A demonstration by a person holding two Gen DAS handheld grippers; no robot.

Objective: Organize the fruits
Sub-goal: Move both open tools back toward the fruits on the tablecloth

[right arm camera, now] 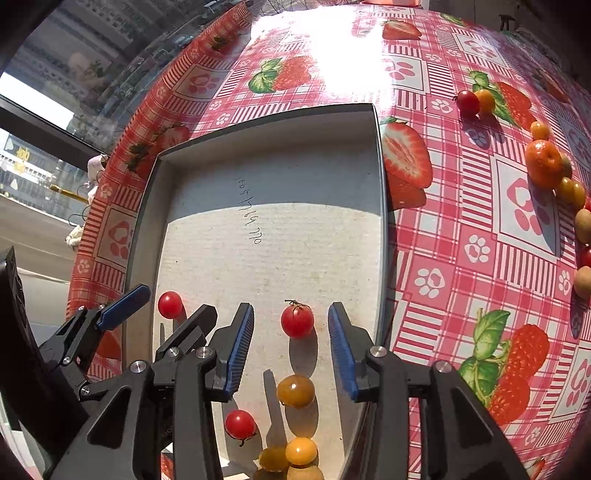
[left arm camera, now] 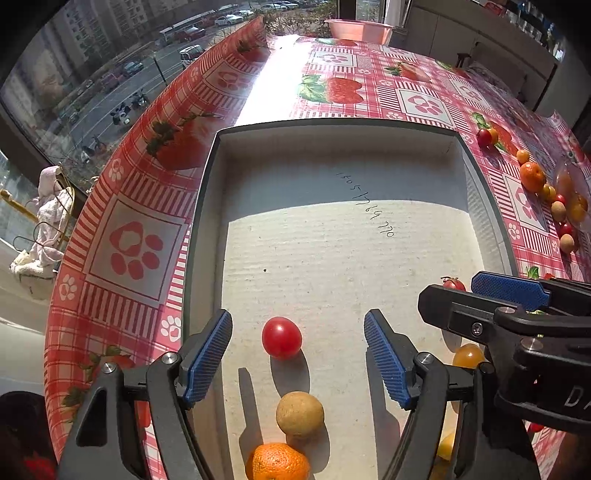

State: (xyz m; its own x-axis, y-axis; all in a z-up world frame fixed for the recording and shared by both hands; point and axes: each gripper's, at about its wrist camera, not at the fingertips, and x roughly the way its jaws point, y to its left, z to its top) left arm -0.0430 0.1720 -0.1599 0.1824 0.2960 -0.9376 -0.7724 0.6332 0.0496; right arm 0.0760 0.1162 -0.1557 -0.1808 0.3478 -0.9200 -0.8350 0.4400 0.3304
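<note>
Left wrist view: handwritten digits [left arm camera: 365, 205] run slantwise across the floor of a shallow cardboard box [left arm camera: 207, 206]; they look like "15057769770", though some strokes are unclear. The box lies on a tabletop [left arm camera: 122, 229] covered with a red checked cloth printed with strawberries and paw marks. Inside the box a red cherry tomato [left arm camera: 281, 337] sits between the fingers of the left gripper [left arm camera: 297, 358], whose jaws stand apart without touching it. Nearer the camera lie a tan round fruit [left arm camera: 300, 414] and a mandarin [left arm camera: 277, 462], the two just beside each other. The right gripper [left arm camera: 480, 295] enters from the right, with a stemmed tomato [left arm camera: 453, 283] behind it and a yellow tomato [left arm camera: 468, 355] below it. White letters "DA" [left arm camera: 576, 397] show on its black body, cut off by the frame edge. Loose fruits [left arm camera: 532, 176] line the cloth to the right of the box, and a pink basin [left arm camera: 358, 30] stands at the far end.

Right wrist view: the same digits [right arm camera: 249, 210] show on the box floor [right arm camera: 280, 258]. The right gripper [right arm camera: 291, 350] is spread open, a stemmed red tomato [right arm camera: 297, 320] free between its fingers. Below it in the box lie an amber tomato [right arm camera: 296, 390], a second red tomato [right arm camera: 240, 424] and two yellow ones [right arm camera: 301, 451]. The left gripper [right arm camera: 162, 310] stands at the left, a red tomato [right arm camera: 170, 304] by it. A mandarin [right arm camera: 543, 163] and small fruits lie on the cloth at right.
</note>
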